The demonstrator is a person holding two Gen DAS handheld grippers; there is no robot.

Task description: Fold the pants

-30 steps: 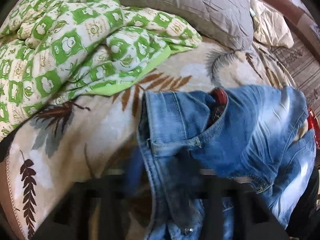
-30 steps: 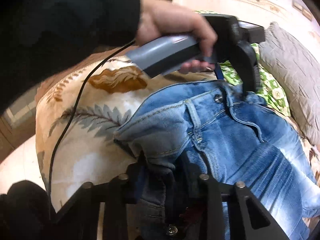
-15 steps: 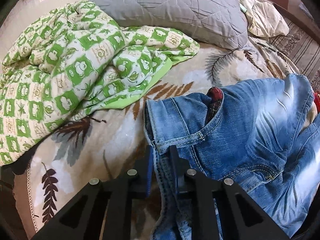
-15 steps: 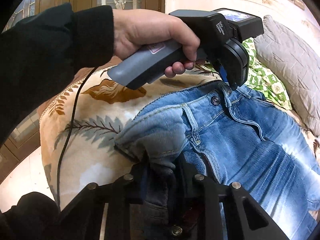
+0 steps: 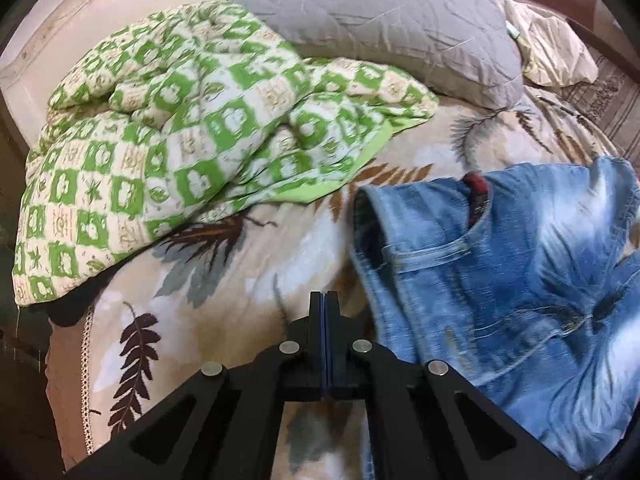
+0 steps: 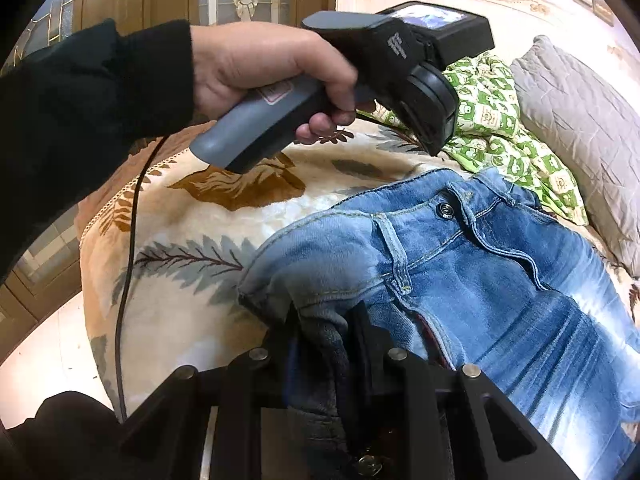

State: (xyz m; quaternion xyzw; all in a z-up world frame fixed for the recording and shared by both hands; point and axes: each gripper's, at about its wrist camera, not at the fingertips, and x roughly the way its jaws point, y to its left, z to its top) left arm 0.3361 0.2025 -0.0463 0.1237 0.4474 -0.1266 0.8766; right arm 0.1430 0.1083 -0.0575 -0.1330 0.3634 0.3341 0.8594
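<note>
The blue jeans (image 5: 500, 292) lie on the leaf-patterned bedspread (image 5: 248, 280), waistband toward me. My left gripper (image 5: 325, 300) is shut and empty, its jaws pressed together over the bedspread just left of the waistband edge. It also shows in the right wrist view (image 6: 434, 136), held in a hand above the bed, apart from the jeans. My right gripper (image 6: 324, 320) is shut on the jeans' waistband (image 6: 316, 300) at its near corner, with denim bunched between the jaws. The jeans' button (image 6: 445, 210) faces up.
A green-and-white checked quilt (image 5: 180, 140) lies bunched at the back left. A grey pillow (image 5: 380, 20) leans behind it. A beige cushion (image 5: 556, 52) sits at the far right. The bed's edge (image 6: 92, 280) drops to a pale floor at the left. A black cable (image 6: 128, 260) hangs there.
My left gripper has let go of the waistband, lifted away to the left and closed empty. The right gripper still holds its corner of the waistband.
</note>
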